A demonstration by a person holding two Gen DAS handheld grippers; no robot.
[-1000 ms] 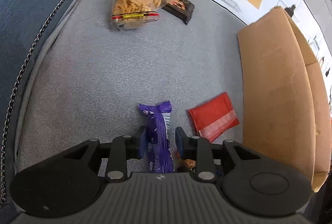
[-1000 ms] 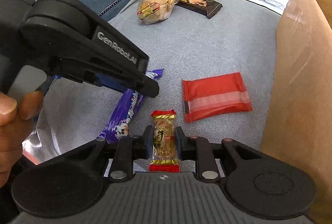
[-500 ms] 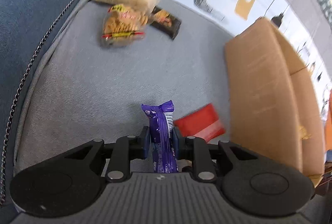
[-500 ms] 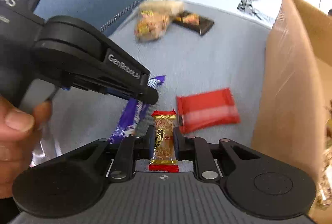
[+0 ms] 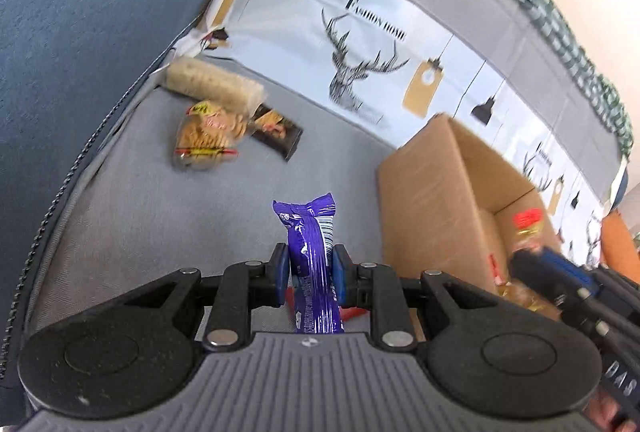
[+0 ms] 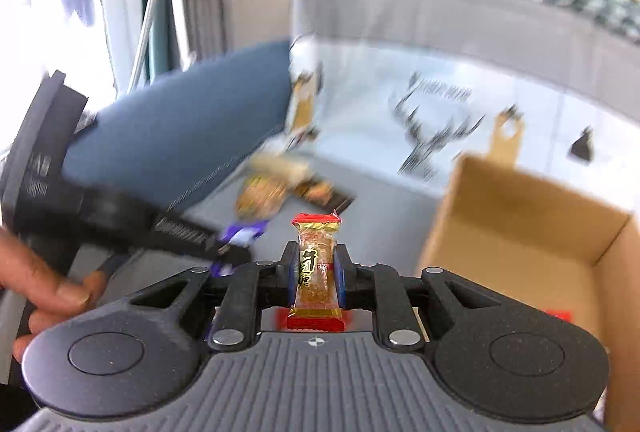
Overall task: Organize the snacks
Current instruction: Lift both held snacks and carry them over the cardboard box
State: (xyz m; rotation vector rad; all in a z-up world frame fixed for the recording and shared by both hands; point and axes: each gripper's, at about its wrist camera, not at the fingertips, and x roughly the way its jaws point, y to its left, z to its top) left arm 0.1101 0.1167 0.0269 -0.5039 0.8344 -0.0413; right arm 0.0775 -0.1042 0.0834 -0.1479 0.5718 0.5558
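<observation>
Jaws of the left gripper (image 5: pixel 309 269) are closed on a purple snack bar (image 5: pixel 311 260), whose crimped end stands up above the blue pads (image 5: pixel 279 264); over the last second these jaws were closing, with the bar between them. The right gripper (image 6: pixel 316 272) clamps a small golden candy with red ends (image 6: pixel 317 268), held upright between its pads. Both snacks are lifted off the grey sofa seat (image 5: pixel 152 200).

On the seat, near the blue backrest cushion (image 5: pixel 100 12), three more snacks lie close together: a pale long pack of crackers (image 5: pixel 214 86), a clear bag of yellow chips (image 5: pixel 208 138) just beside it, and a dark flat bar (image 5: pixel 278 130) touching the bag's far side. A red packet (image 5: pixel 350 312) shows only as a small corner under the left gripper.

To the right stands an open cardboard box (image 5: pixel 436 200). In the left wrist view the right gripper (image 5: pixel 536 260) is over its opening with the candy, though this part is blurred. In the right wrist view a hand (image 6: pixel 44 284) holds the left gripper (image 6: pixel 224 252) at the left side, and something red (image 6: pixel 560 314) lies inside the box; what it is cannot be told. A cloth printed with deer heads (image 5: pixel 360 72) hangs behind the seat.
</observation>
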